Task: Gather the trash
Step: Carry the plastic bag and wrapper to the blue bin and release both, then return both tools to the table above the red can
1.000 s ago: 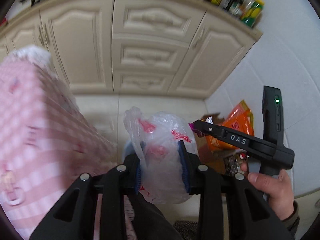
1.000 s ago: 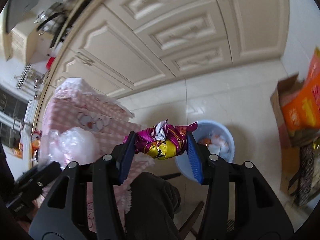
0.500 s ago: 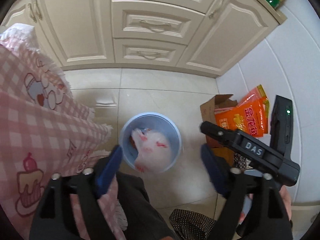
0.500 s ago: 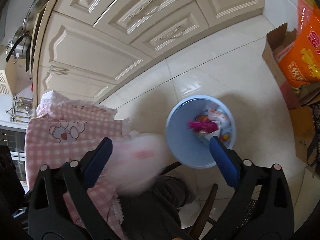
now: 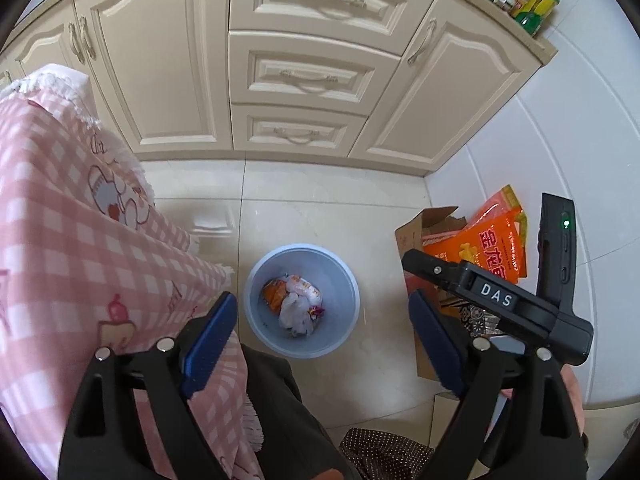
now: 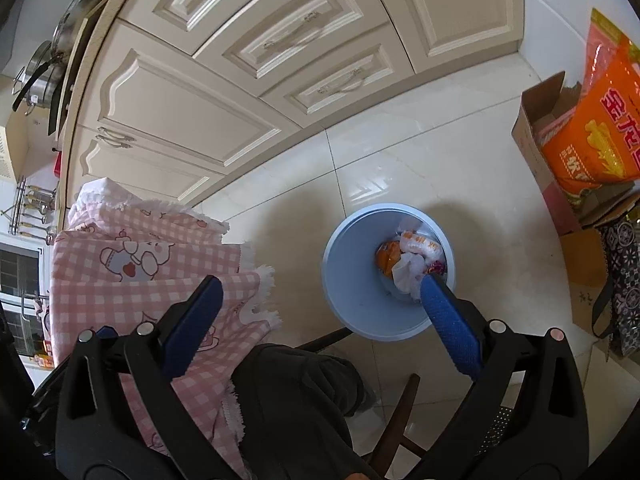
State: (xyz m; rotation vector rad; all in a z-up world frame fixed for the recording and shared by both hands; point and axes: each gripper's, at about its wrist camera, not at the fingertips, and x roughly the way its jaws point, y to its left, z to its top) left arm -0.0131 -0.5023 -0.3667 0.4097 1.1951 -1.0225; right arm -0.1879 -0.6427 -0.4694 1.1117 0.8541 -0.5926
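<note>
From the left wrist camera, the left gripper (image 5: 320,320) hangs released above a tiled kitchen floor (image 5: 320,208), its blue pads spread wide with nothing between them. Directly below, framed by the two fingers, stands a light-blue waste bin (image 5: 348,280) holding the collected trash (image 5: 294,300): a crumpled white plastic bag, an orange wrapper and a scrap of purple foil. A pink checked tablecloth (image 5: 60,240) with cartoon prints drapes down at the left. To the right, the right gripper (image 5: 496,300), black and lettered "DAS", crosses in front of a cardboard box (image 5: 412,232) and an orange printed bag (image 5: 496,244). Cream cabinets (image 5: 300,80) line the far wall, bottles crowding the worktop corner above them.

From the right wrist camera, the right gripper (image 6: 320,292) is likewise released, pads wide apart and empty. Its right-hand finger overlaps the waste bin (image 6: 348,280) in the picture, where the trash (image 6: 412,256) lies against the far side of the bin's bottom. The pink tablecloth (image 6: 140,252) hangs at the left, the cardboard box (image 6: 532,140) and orange bag (image 6: 600,132) sit at the right by the wall, and steel pans (image 6: 52,64) rest on the worktop above the cabinets (image 6: 240,80). The person's dark trouser leg (image 6: 296,400) fills the bottom centre.
</note>
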